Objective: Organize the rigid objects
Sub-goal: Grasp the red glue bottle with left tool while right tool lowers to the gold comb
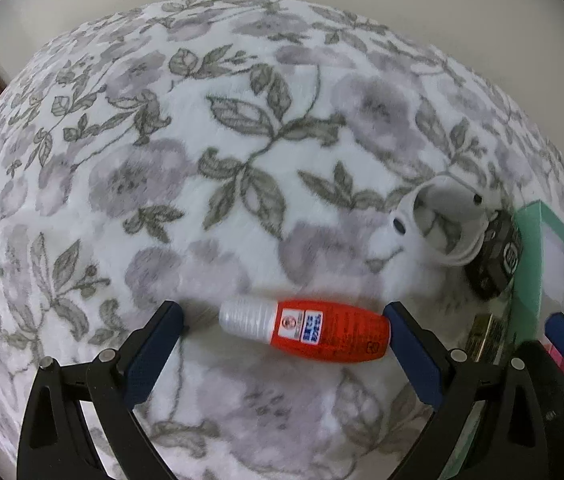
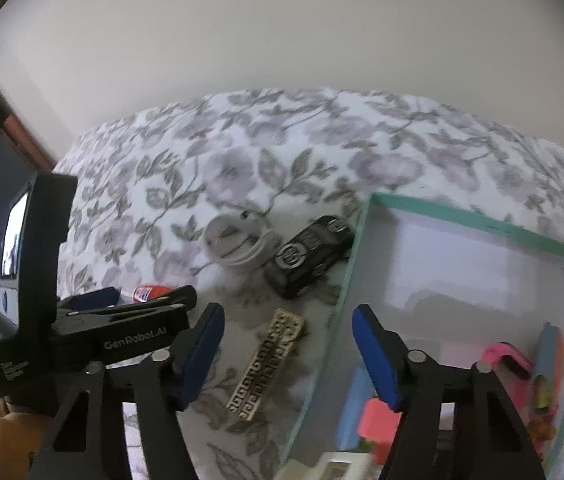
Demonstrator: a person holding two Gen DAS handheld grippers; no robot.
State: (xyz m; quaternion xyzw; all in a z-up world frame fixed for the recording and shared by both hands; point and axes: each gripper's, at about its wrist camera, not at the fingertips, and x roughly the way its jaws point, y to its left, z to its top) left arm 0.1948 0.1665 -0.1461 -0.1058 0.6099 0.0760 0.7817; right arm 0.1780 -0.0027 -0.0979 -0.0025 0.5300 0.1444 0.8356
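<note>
An orange bottle (image 1: 322, 330) with a clear ribbed cap lies on its side on the floral blanket (image 1: 241, 140). My left gripper (image 1: 282, 312) is open around it: the right pad sits at the bottle's base and the left pad stands clear of the cap. In the right wrist view the left gripper (image 2: 145, 294) is at the left, over the bottle (image 2: 149, 292). My right gripper (image 2: 289, 312) is open and holds nothing. It hovers over a gold patterned bar (image 2: 267, 364) and the left wall of a teal-rimmed box (image 2: 470, 224).
A coiled white earphone cable (image 2: 237, 244) and a black patterned case (image 2: 310, 256) lie just left of the box. Several small pink, blue and orange items lie inside the box. A hand (image 2: 1, 432) holds the left gripper. A pale wall rises behind the bed.
</note>
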